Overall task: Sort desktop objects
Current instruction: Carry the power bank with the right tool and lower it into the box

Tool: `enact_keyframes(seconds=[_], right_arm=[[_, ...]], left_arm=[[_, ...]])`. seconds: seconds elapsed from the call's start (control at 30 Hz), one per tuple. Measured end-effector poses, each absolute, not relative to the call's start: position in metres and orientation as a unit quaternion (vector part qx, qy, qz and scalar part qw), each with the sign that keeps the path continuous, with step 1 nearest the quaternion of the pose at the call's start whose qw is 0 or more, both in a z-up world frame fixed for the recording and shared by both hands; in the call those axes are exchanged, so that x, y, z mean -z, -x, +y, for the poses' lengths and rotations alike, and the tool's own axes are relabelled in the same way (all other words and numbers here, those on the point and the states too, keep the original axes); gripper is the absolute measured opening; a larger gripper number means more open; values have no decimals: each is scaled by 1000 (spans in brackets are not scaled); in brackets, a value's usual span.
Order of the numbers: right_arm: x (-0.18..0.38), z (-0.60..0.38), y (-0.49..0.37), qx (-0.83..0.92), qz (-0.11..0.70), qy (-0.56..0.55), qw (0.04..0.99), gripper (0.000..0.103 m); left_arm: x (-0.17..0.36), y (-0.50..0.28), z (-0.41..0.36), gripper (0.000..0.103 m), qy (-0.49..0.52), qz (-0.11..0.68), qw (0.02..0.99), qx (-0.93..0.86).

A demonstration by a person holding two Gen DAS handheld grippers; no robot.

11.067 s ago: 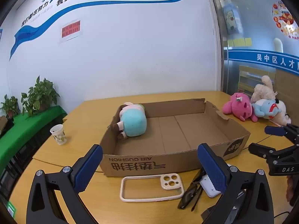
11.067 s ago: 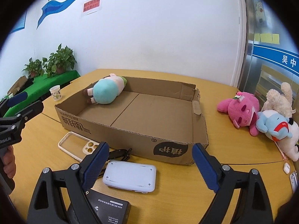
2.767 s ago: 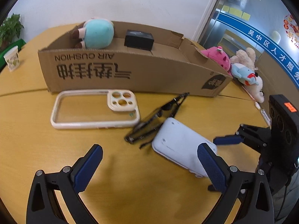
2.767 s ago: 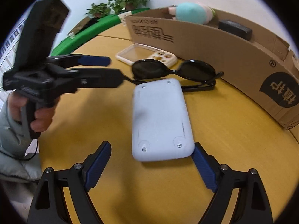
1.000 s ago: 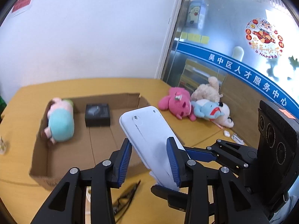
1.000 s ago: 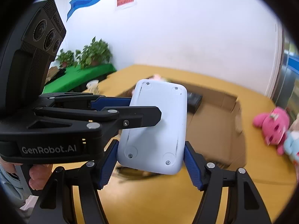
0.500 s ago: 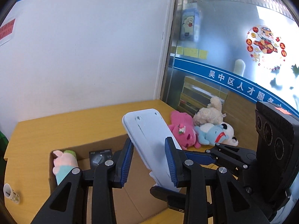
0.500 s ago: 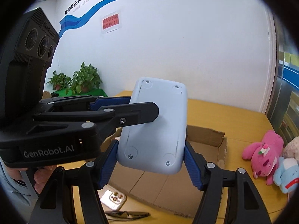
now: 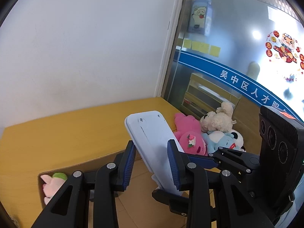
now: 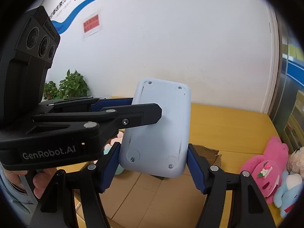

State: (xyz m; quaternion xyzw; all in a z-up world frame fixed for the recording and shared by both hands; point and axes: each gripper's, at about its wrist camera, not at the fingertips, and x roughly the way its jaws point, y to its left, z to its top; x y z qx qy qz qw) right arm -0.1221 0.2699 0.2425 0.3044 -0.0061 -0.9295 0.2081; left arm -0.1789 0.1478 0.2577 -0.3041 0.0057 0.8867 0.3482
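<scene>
A flat white plastic device with screws in its back is held in the air above the cardboard box. My left gripper is shut on its faces. My right gripper is shut on its side edges; the device stands upright there. The left gripper's body reaches in from the left in the right wrist view. A pig plush lies in the box's left end.
A pink plush, a cream plush and a blue plush lie on the wooden table right of the box. Potted plants stand at the far left by the wall.
Both grippers have lifted the white device higher and tilted upward; the box and table now sit lower in both views.
</scene>
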Motion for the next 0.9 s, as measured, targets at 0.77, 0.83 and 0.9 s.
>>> enact_keyframes(seconds=[0.77,0.83,0.9], right_arm=[[-34,297,254,838,-59,-517,163,67],[-18,295,258,828,-57,-536,153,67],[0,293,263,817,-53,-558,139,67]], left_arm=[[-46,305,194,24,500,-50,360,-786],[-28,311,196,24,520,-52,356,-774],[-12,315,196,24,536,-58,353,-764]])
